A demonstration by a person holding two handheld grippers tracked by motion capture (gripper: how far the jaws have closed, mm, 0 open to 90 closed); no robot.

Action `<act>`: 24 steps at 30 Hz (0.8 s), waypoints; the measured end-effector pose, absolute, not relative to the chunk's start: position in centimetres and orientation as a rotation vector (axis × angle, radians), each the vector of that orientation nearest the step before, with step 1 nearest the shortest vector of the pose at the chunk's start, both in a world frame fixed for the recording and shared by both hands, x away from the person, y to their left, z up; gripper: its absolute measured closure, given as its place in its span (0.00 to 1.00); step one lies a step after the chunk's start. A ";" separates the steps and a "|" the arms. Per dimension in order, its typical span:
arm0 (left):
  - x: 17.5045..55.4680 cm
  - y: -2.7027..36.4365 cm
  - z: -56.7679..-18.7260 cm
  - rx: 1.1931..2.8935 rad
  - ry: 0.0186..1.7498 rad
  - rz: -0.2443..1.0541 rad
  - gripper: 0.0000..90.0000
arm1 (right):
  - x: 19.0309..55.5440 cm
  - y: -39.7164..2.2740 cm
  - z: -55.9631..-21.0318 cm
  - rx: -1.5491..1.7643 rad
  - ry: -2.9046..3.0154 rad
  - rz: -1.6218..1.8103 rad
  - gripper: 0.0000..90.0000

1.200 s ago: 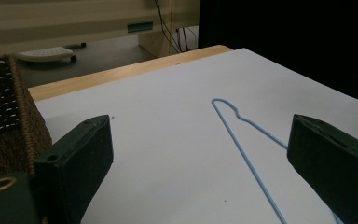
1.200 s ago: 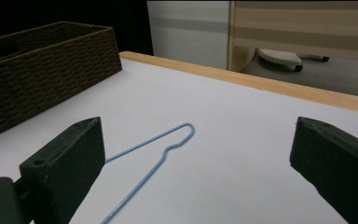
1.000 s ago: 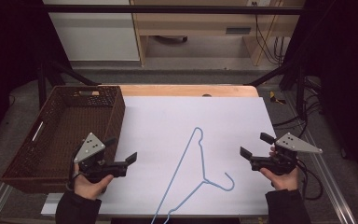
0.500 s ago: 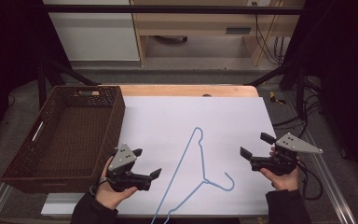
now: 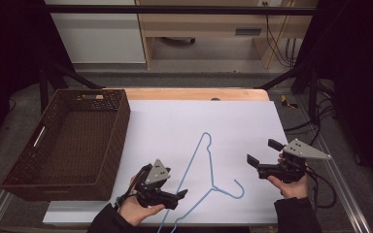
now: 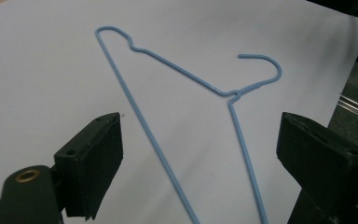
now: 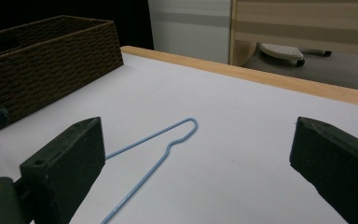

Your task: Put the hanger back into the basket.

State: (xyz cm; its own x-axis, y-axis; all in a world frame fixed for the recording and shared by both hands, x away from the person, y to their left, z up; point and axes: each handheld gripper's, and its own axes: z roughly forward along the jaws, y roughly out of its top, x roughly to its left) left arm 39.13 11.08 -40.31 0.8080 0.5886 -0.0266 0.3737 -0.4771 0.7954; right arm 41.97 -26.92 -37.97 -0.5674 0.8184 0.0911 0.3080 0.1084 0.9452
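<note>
A blue wire hanger (image 5: pixel 211 170) lies flat on the white table top (image 5: pixel 175 121), its hook curling to the right near the front edge. My left gripper (image 5: pixel 179 196) is held low just left of the hanger's lower arm, jaws open and pointing right. In the left gripper view the hanger (image 6: pixel 182 77) lies ahead, and its two lower wires run between the open jaws of the left gripper (image 6: pixel 200 140). My right gripper (image 5: pixel 263 151) hovers open at the table's right side, apart from the hanger. The right gripper view has the hanger's far loop (image 7: pixel 168 140) ahead of the right gripper (image 7: pixel 200 144).
A brown wicker basket (image 5: pixel 121 121) stands at the left of the table, with nothing in it; its side wall (image 7: pixel 51 51) is in the right gripper view. A wooden strip (image 5: pixel 199 93) edges the far side. Cables trail off the right edge.
My left gripper has moved right, from beside the basket to the hanger's lower arm. The right gripper and the hanger have stayed put.
</note>
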 end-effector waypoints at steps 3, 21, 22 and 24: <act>39.0 9.4 -41.1 2.171 0.688 0.284 0.17 | 42.0 -26.8 -38.1 1.093 1.937 1.464 0.04; 39.3 4.4 -45.0 2.343 0.674 0.215 0.32 | 41.5 -26.5 -38.7 1.103 1.961 1.443 0.04; 39.3 4.4 -45.3 2.343 0.679 0.211 0.34 | 41.5 -26.6 -38.8 1.106 1.960 1.442 0.04; 39.3 4.2 -45.9 2.347 0.686 0.197 0.39 | 41.6 -26.6 -38.9 1.112 1.958 1.440 0.04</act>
